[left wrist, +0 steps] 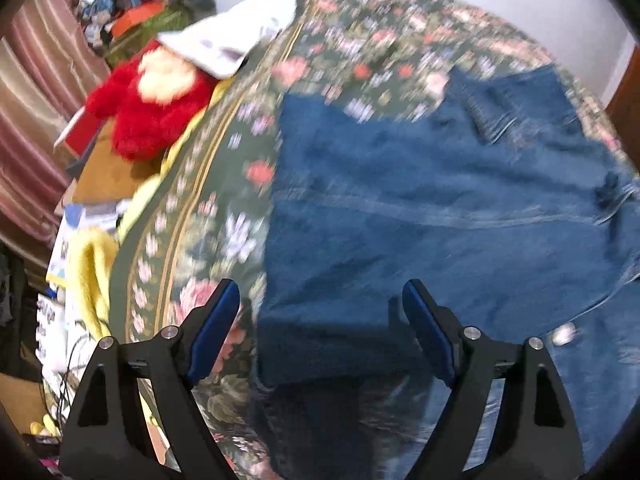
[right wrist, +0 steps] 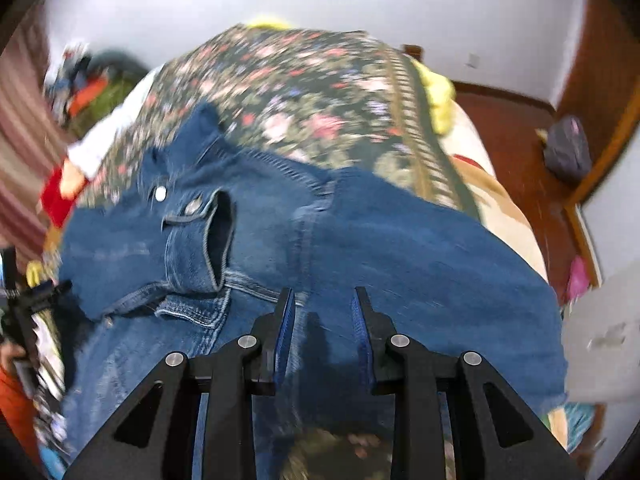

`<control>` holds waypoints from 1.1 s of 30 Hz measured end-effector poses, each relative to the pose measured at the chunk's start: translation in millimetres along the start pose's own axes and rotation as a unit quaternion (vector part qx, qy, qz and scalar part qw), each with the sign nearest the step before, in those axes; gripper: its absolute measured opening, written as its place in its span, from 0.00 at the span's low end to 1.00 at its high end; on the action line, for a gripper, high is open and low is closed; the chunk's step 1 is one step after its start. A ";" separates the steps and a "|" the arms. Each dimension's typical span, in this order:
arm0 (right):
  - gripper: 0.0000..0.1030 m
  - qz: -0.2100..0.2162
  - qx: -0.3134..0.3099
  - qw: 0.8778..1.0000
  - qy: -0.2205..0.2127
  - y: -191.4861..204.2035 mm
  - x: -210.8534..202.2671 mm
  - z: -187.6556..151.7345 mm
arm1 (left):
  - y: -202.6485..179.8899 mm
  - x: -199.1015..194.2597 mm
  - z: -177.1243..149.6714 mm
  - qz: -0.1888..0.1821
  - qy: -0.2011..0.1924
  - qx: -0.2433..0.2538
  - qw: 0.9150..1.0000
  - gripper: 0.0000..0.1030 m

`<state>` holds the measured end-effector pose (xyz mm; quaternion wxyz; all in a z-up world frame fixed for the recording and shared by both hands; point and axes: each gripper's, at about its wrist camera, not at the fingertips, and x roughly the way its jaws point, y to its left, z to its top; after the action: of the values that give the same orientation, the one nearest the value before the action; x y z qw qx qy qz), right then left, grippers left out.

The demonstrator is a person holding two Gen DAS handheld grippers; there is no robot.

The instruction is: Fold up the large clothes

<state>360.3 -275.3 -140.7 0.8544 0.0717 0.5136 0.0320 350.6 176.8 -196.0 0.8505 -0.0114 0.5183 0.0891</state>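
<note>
Your left gripper (left wrist: 320, 312) hangs wide open over the near left edge of the denim jacket (left wrist: 440, 208) spread across the bed (left wrist: 224, 168), right gripper (right wrist: 324, 320) part-open, gripping nothing, over its near hem.

Even, diffuse indoor light is filling both views, without glare. Motion blur is smearing everything beyond each hand-held gripper; only the fingers are staying sharp, casting soft shadows just ahead. Fisheye distortion is bending and darkening the edges.
</note>
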 end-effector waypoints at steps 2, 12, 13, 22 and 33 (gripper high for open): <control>0.24 -0.012 0.021 1.000 0.003 -19.8 -12.0 -3.4 | -17.2 -17.0 12.3 -0.016 -0.018 0.010 1.000 0.81; 0.24 -0.068 0.083 0.994 0.010 -103.3 -44.8 -50.1 | -166.9 -65.2 44.2 -0.160 -0.050 0.120 0.979 0.81; 0.24 -0.072 0.088 0.993 0.012 -110.3 -46.4 -56.0 | -184.3 -65.7 44.1 -0.172 -0.048 0.132 0.975 0.81; 0.25 -0.090 0.085 0.988 0.089 -150.0 -10.9 -101.6 | -312.6 -25.3 16.6 -0.176 0.001 0.262 0.949 0.75; 0.84 -0.119 0.084 0.987 0.072 -168.7 -17.0 -112.9 | -307.4 -33.1 24.3 -0.181 -0.028 0.244 0.952 0.34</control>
<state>249.6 -434.0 -204.3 0.8041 0.0786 0.5793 -0.1082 407.4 -127.5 -177.9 0.8437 0.1050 0.4890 -0.1952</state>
